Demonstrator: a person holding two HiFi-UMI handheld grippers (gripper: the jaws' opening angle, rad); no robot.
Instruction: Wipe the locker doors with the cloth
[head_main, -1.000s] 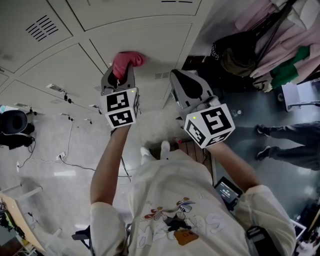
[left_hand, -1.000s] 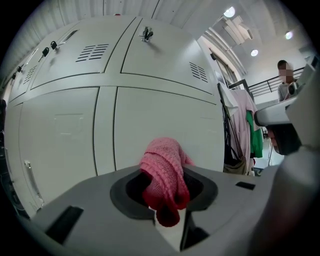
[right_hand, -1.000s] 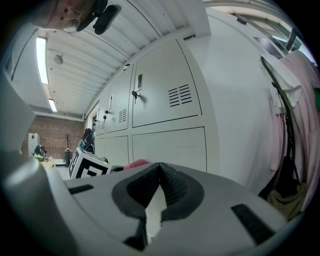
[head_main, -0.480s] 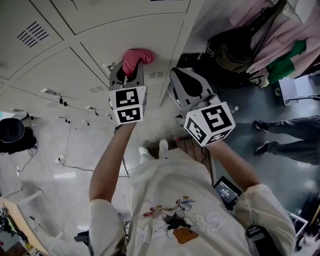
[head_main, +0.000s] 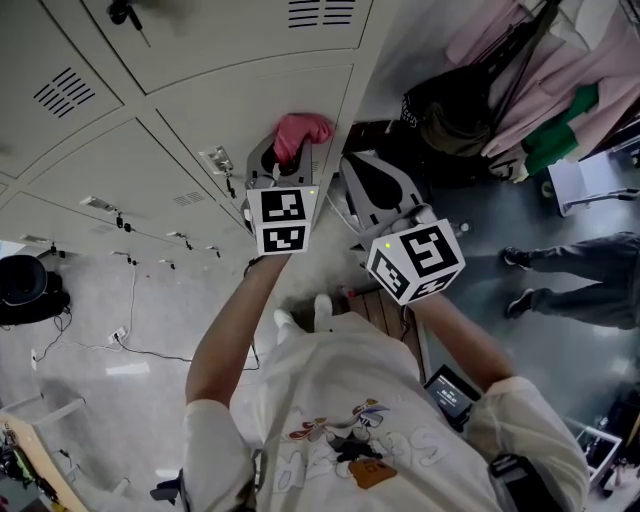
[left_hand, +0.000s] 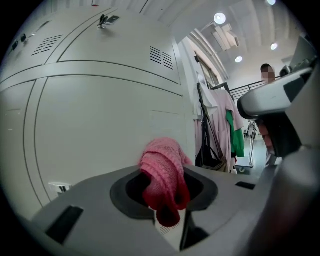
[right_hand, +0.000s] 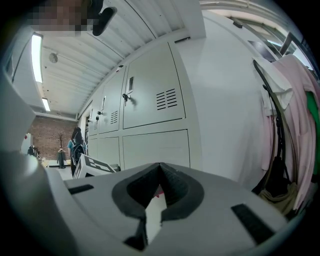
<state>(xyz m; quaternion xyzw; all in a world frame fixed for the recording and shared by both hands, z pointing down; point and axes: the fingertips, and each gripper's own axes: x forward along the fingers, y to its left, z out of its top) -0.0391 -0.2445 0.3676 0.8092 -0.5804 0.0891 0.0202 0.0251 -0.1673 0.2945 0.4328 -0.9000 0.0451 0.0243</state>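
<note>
1. Near the right edge of the locker doors (head_main: 190, 130), the left gripper (head_main: 288, 165) has its jaws clamped on the pink cloth (head_main: 303, 128), held up to one panel.
2. The right gripper (head_main: 362, 190), beside the doors, is closed on nothing.
3. Wiping seems under way; nothing shows which doors are finished.
4. The doors are smooth pale metal, with hanging clothes (head_main: 540, 70) to their right.

— Does the cloth (head_main: 303, 130) touch the locker door (head_main: 240, 105)?
— Can't tell. Its lower end is buried between the jaws of the left hand-held gripper (head_main: 283, 158).
— The person (head_main: 580, 296) on the right?
— Legs only; the edge cuts off the rest. The far figure (right_hand: 76, 145) is too small to make out.
</note>
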